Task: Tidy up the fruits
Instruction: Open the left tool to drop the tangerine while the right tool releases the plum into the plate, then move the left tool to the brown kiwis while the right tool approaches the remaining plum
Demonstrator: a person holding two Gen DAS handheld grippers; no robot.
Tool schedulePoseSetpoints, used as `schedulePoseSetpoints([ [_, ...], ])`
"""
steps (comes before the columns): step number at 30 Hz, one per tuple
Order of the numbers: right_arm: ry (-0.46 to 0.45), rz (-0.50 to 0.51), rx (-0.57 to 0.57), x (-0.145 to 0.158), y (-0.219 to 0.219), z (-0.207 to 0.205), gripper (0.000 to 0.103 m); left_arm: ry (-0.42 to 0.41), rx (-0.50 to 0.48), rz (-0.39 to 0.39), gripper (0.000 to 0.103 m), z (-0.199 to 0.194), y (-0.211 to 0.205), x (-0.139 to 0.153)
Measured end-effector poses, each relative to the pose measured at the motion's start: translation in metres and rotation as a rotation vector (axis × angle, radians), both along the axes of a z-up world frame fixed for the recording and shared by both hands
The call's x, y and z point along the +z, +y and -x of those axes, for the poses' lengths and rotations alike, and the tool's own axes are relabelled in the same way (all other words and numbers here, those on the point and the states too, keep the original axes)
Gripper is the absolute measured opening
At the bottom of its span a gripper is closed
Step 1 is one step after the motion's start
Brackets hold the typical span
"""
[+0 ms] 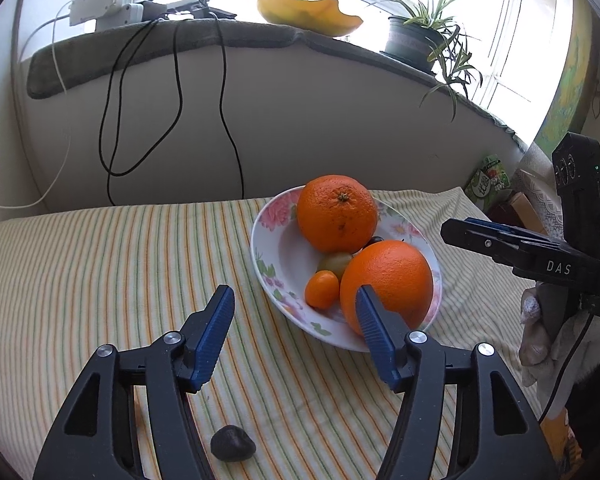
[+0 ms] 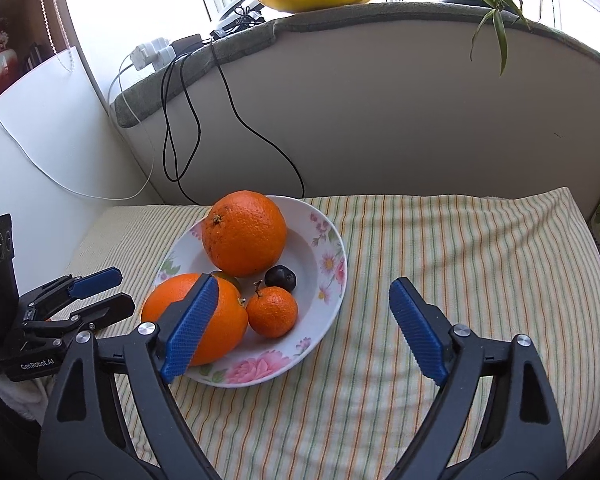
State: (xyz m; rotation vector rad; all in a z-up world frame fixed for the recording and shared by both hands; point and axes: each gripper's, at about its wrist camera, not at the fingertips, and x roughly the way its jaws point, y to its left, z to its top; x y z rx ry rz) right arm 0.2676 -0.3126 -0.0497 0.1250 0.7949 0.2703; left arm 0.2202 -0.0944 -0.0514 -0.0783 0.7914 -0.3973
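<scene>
1. Nearest the left wrist camera, a small dark fruit [image 1: 233, 443] lies loose on the striped tabletop [image 1: 100, 272], below and just behind the left hand-held gripper [image 1: 296, 312], whose blue pads stand apart with nothing between them.
2. Right hand-held gripper [image 2: 304, 312] is likewise released and empty; the left one is the nearer to that stray fruit, which the right view does not show.
3. Ahead and to the right sits the flowered bowl [image 1: 268, 256], holding two large oranges [image 1: 337, 213], a small tangerine [image 1: 321, 289], a greenish fruit and a dark plum [image 2: 280, 278].
4. Rounded and wrinkled-looking, the stray fruit has no clear long axis.
</scene>
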Motion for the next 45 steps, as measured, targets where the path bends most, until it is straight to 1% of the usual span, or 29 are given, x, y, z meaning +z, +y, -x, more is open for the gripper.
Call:
schedulePoseSetpoints([
  [1, -0.002, 0.003, -0.003, 0.001, 0.001, 0.002, 0.090, -0.002, 0.005, -0.011, 0.068, 0.002, 0.001, 0.000],
  [6, -0.021, 0.013, -0.010, 0.008, 0.005, 0.013, 0.090, -0.025, 0.021, -0.056, 0.069, 0.014, 0.007, 0.004],
  [10, -0.043, 0.024, 0.000, 0.015, 0.014, 0.024, 0.090, -0.044, 0.030, -0.074, 0.069, 0.025, 0.018, 0.008],
  [15, -0.076, 0.011, 0.037, 0.025, 0.026, 0.039, 0.090, -0.053, 0.066, -0.064, 0.069, 0.038, 0.040, 0.014],
  [18, -0.086, -0.003, 0.058, 0.029, 0.035, 0.048, 0.090, -0.066, 0.089, -0.072, 0.069, 0.047, 0.051, 0.017],
  [24, -0.113, -0.006, 0.117, 0.037, 0.058, 0.068, 0.090, -0.073, 0.135, -0.048, 0.069, 0.065, 0.080, 0.019],
  [28, -0.122, 0.000, 0.158, 0.039, 0.075, 0.080, 0.090, -0.080, 0.180, -0.056, 0.069, 0.082, 0.100, 0.015],
  [33, -0.127, 0.009, 0.206, 0.037, 0.097, 0.089, 0.090, -0.061, 0.217, -0.063, 0.068, 0.097, 0.123, 0.003],
  [34, -0.126, 0.007, 0.215, 0.036, 0.100, 0.090, 0.090, -0.058, 0.223, -0.059, 0.067, 0.099, 0.127, 0.001],
  [35, -0.124, 0.006, 0.223, 0.034, 0.104, 0.091, 0.090, -0.053, 0.229, -0.055, 0.062, 0.100, 0.131, -0.001],
  [36, -0.123, 0.006, 0.232, 0.033, 0.108, 0.092, 0.089, -0.048, 0.232, -0.051, 0.060, 0.101, 0.134, -0.002],
  [38, -0.116, 0.015, 0.254, 0.030, 0.118, 0.093, 0.082, -0.042, 0.229, -0.046, 0.056, 0.101, 0.136, -0.005],
  [39, -0.109, 0.019, 0.267, 0.028, 0.123, 0.093, 0.081, -0.038, 0.225, -0.045, 0.054, 0.100, 0.136, -0.006],
  [42, -0.083, 0.034, 0.302, 0.020, 0.138, 0.092, 0.071, -0.030, 0.208, -0.019, 0.046, 0.098, 0.135, -0.008],
  [43, -0.074, 0.045, 0.315, 0.016, 0.144, 0.092, 0.065, -0.027, 0.199, -0.010, 0.044, 0.096, 0.134, -0.009],
  [44, -0.065, 0.055, 0.325, 0.012, 0.149, 0.091, 0.061, -0.023, 0.188, -0.007, 0.043, 0.095, 0.131, -0.010],
  [45, -0.056, 0.066, 0.336, 0.007, 0.154, 0.090, 0.060, -0.019, 0.177, -0.010, 0.043, 0.093, 0.129, -0.012],
])
